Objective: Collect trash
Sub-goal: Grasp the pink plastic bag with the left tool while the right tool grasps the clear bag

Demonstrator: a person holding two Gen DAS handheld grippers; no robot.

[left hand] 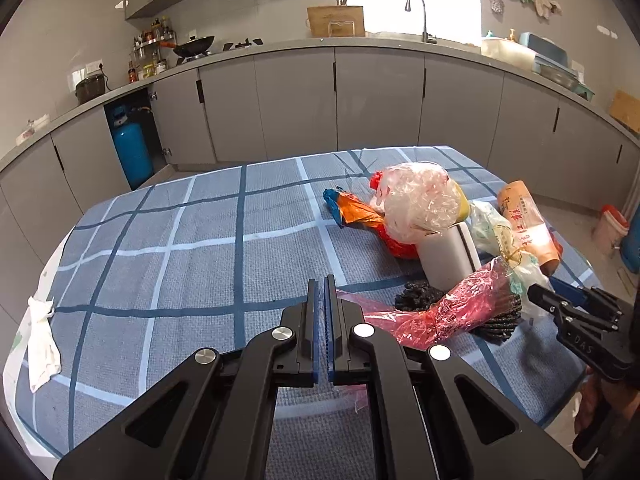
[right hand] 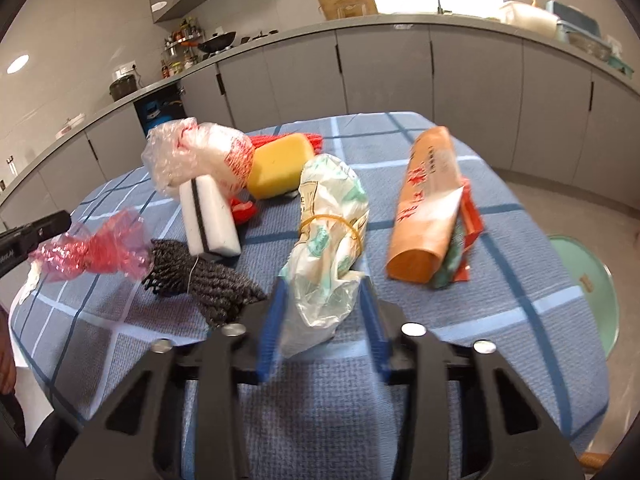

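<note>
Hovering low over the blue checked desk (right hand: pixel 500 288), we have our right gripper (right hand: pixel 324 320) spread wide with the near end of the white-and-green plastic bag (right hand: pixel 332 240) sitting between its blue pads, not visibly pinched yet. That bag, cinched by a yellow rubber band (right hand: pixel 332 220), lies dead ahead at 12 o'clock, its long axis running away from us almost in line with the fingers, so we judge a straight close should catch its tail. Our left gripper (left hand: pixel 322 304) has its jaws together; a pink plastic bag (left hand: pixel 440 308) trails off to its 3 o'clock, and whether an edge is nipped between the pads we cannot tell. From the right wrist view, the remaining rubbish fans out: a black mesh bundle (right hand: pixel 200 276) at 10 o'clock, a white sponge block (right hand: pixel 208 216) behind it, a clear crumpled bag (right hand: pixel 192 152) and a yellow sponge (right hand: pixel 280 164) at 11 o'clock, and an orange paper package (right hand: pixel 428 204) at 1 o'clock. For the white-and-green bag our right hand is plainly the nearer; the left sits well apart from it.
</note>
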